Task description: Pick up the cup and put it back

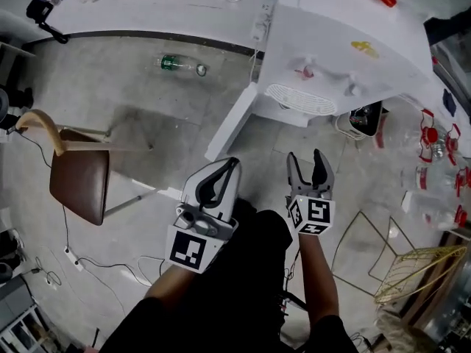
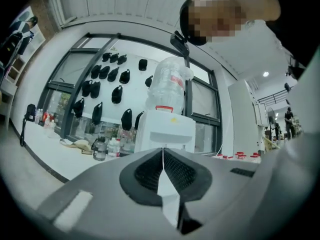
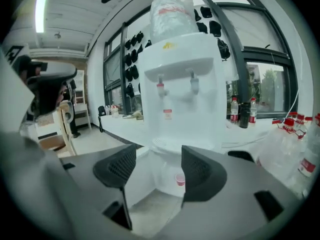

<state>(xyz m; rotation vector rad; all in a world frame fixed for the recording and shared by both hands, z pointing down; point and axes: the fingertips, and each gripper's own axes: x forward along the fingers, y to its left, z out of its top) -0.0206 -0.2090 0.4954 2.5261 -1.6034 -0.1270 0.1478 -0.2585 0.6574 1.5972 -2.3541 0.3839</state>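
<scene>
Cup (image 3: pixel 180 180) sits, seemingly upright, in the low recess of the dispenser (image 3: pixel 182 79). It is straight ahead of the right gripper (image 3: pixel 156 166) and well apart from it, framed between its spread, empty jaws. The left gripper (image 2: pixel 163 159) is pressed closed on nothing.

I can read no text: the red label (image 3: pixel 167 114) on the water dispenser (image 3: pixel 200 79) and the bottles' (image 3: pixel 234 109) labels are too blurred.
</scene>
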